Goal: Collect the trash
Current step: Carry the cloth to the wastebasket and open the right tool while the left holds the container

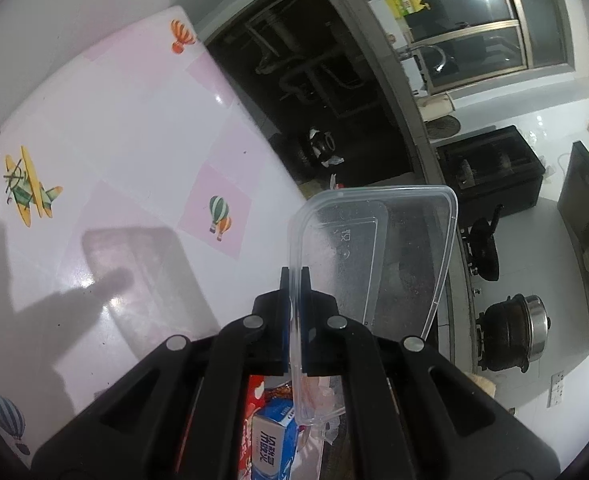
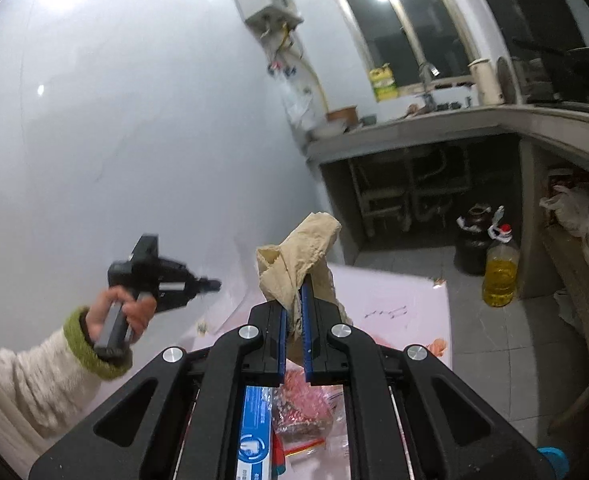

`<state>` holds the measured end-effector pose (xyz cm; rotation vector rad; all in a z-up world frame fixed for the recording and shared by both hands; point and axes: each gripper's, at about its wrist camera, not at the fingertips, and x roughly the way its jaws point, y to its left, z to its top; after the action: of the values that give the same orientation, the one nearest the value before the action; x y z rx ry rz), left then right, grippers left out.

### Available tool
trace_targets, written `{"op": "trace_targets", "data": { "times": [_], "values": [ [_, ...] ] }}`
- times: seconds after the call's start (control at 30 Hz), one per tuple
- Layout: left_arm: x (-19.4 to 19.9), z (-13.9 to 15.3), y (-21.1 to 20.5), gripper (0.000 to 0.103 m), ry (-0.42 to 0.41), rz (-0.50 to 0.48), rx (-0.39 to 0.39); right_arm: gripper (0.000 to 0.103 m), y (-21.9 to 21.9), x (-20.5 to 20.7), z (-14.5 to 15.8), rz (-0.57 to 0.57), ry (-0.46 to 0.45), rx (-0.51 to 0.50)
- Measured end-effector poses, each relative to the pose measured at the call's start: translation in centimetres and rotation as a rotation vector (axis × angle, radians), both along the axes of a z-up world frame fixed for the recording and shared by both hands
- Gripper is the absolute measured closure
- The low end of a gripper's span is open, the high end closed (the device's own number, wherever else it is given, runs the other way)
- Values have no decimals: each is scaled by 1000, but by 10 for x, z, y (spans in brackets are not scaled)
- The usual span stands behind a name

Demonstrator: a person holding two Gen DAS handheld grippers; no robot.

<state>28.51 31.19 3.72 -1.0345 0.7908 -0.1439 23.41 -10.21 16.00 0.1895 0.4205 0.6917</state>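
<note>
My left gripper (image 1: 294,276) is clamped on the rim of a clear plastic container (image 1: 374,256), which stands on edge with its long axis running up and away from my jaws, while my right gripper (image 2: 294,292) is pinched tight on a crumpled tan paper wad (image 2: 298,248) that sticks up and forward between its blue pads. Both pieces hang over the table (image 1: 114,120), with its glossy pink-and-white cloth printed with balloons and a plane, and more wrappers and a blue box (image 2: 254,436) lie right beneath the right jaws, so that hand is nearer the remaining litter. I see no bin in either view, only a kitchen counter (image 2: 414,128), a window and a grey tiled floor, so I judge both hands must carry off the table's far edge.
</note>
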Motion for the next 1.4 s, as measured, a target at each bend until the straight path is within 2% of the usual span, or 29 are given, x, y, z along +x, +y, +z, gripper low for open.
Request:
{"op": "trace_targets", "data": {
  "times": [0.27, 0.43, 0.6, 1.0, 1.17, 1.4],
  "values": [
    [-15, 43, -24, 101, -94, -41, 109, 97, -42, -25, 11, -138, -67, 33],
    [-21, 69, -60, 101, -153, -127, 167, 97, -74, -47, 12, -240, -79, 40],
    [-14, 75, -111, 101, -163, -260, 200, 97, -111, -68, 5, -362, -62, 46],
    [12, 56, -276, 101, -115, -583, 300, 97, -192, -120, -46, -593, 48, 84],
    [19, 41, -347, 101, -84, -688, 330, 97, -220, -136, -67, -663, 100, 95],
    [23, 12, -421, 101, -31, -785, 392, 97, -247, -153, -93, -747, 158, 70]
  ]
}}
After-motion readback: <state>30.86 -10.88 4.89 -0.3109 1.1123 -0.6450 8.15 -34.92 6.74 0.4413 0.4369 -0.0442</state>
